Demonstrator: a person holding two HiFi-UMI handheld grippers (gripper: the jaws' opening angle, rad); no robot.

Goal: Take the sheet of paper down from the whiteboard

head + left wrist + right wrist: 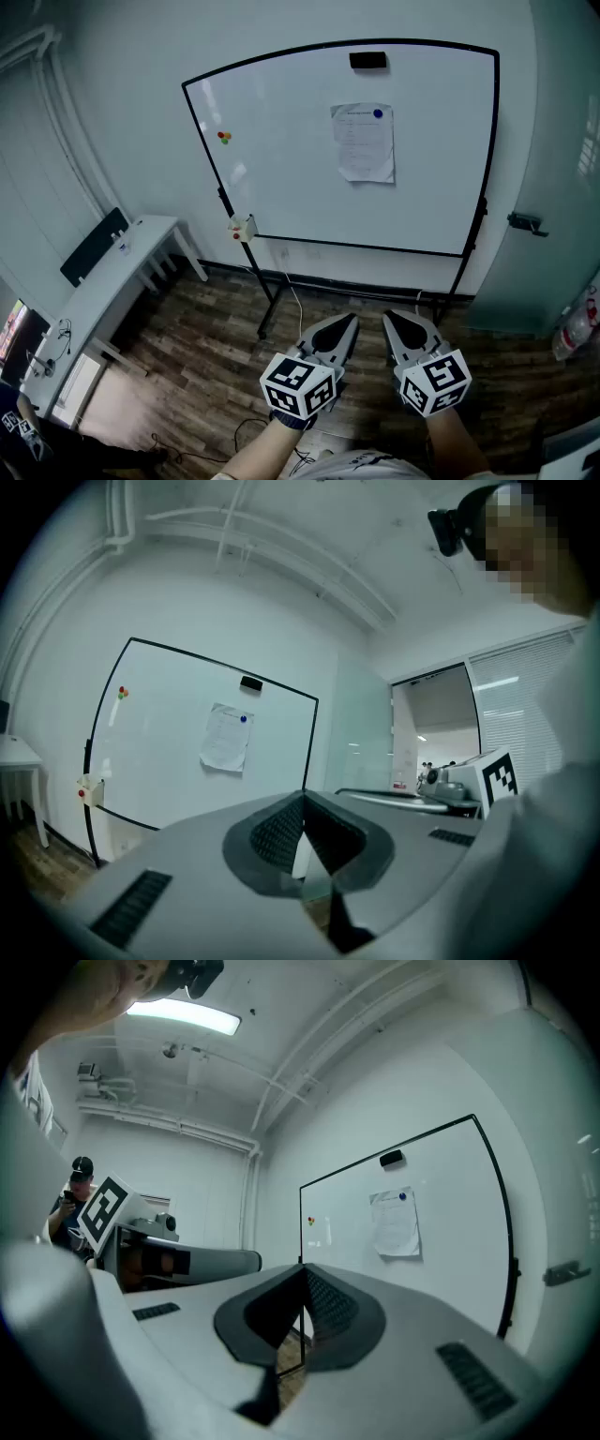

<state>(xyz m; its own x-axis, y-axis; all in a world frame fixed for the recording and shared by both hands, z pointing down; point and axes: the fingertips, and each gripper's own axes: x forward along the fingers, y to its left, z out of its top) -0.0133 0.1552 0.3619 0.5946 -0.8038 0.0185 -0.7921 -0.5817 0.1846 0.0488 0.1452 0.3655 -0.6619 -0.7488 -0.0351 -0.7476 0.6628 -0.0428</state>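
A white printed sheet of paper [363, 142] hangs on the whiteboard [281, 159], pinned at its top right by a blue magnet [378, 113]. It also shows as the sheet of paper [226, 737] in the left gripper view and the sheet of paper [395, 1223] in the right gripper view. My left gripper [352, 319] and right gripper [388, 317] are side by side, low in the head view, well short of the board. Both point level at it. Each has its jaws shut with nothing between them: left gripper [302, 801], right gripper [303, 1269].
A black eraser [367, 61] sits at the board's top edge and small coloured magnets [224, 137] at its left. A small box [243, 228] hangs at the lower left corner. A white desk [112, 281] stands left, a glass door [553, 234] right. The board's stand legs [267, 319] rest on wood floor.
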